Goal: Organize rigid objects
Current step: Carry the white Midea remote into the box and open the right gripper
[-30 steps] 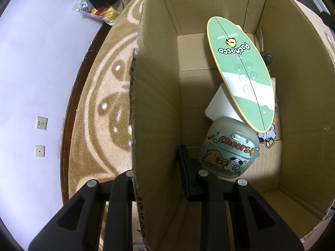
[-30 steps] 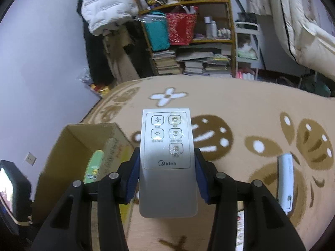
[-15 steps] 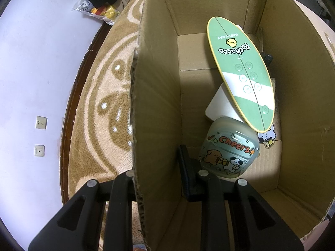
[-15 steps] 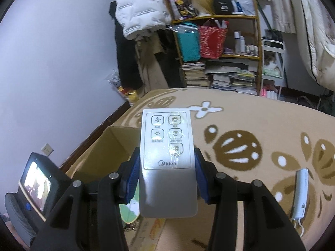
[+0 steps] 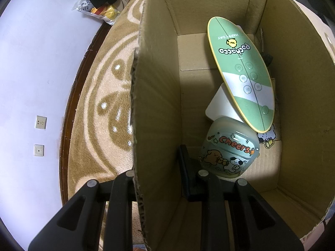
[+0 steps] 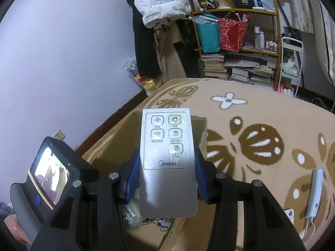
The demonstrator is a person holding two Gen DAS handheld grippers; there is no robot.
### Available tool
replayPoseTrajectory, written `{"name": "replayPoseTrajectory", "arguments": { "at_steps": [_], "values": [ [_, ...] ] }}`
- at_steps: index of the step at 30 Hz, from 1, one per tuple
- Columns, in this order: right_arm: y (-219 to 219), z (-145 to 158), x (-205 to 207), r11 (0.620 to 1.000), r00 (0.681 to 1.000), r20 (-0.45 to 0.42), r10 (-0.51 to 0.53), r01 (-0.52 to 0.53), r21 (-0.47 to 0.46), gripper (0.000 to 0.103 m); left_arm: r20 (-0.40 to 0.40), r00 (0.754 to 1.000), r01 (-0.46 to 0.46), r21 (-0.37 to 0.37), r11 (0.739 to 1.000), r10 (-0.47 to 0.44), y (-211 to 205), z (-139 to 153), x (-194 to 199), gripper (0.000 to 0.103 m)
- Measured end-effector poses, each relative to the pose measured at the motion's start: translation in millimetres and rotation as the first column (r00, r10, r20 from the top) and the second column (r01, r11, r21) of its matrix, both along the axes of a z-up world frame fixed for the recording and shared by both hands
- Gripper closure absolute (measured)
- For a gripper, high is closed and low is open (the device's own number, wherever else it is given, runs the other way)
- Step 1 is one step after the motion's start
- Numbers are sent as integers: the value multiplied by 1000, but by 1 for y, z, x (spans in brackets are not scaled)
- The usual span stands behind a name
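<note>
Much of the cardboard box (image 5: 293, 104) is cut off by the frame edges in the left wrist view, and in the right wrist view the remote control (image 6: 168, 163) covers most of its opening, so only scraps of what lies inside show beneath it. A dark thing wedged against the box's right wall behind the green oval board (image 5: 240, 71) is too shadowed to make out. The box stands on a tan carpet (image 6: 272, 115) with brown and white flower shapes, beside a pale wall with two sockets; a crowded bookshelf (image 6: 236, 48) and hanging clothes fill the far corner, and a white device with a cord (image 6: 314, 194) lies on the carpet well apart to the right. Inside the box, the board leans over a white block (image 5: 222, 104) and a frosted lidded bowl (image 5: 229, 148) printed "Cheers". The left claw (image 5: 156, 175) straddles the box's near wall, one finger outside and one inside, pinching the cardboard. The right claw (image 6: 167, 177) hovers over the box, its blue pads (image 6: 132, 177) clamped on the sides of the remote, which points forward, buttons up.
</note>
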State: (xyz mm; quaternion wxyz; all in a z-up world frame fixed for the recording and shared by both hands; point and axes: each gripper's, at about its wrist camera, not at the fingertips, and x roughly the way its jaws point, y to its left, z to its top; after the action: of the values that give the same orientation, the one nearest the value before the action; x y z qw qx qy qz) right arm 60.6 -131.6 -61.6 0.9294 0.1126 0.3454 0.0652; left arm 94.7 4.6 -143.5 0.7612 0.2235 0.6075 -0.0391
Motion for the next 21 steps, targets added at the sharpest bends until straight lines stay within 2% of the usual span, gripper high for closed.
{"name": "replayPoseTrajectory", "arguments": {
  "at_steps": [9, 21],
  "values": [
    [13, -6, 2, 999, 999, -22, 38, -38, -31, 53, -1, 1000, -1, -2, 1000, 1, 0, 0, 0, 80],
    [18, -8, 4, 998, 998, -32, 54, -55, -14, 52, -10, 1000, -13, -22, 1000, 13, 2, -1, 1, 80]
  ]
}}
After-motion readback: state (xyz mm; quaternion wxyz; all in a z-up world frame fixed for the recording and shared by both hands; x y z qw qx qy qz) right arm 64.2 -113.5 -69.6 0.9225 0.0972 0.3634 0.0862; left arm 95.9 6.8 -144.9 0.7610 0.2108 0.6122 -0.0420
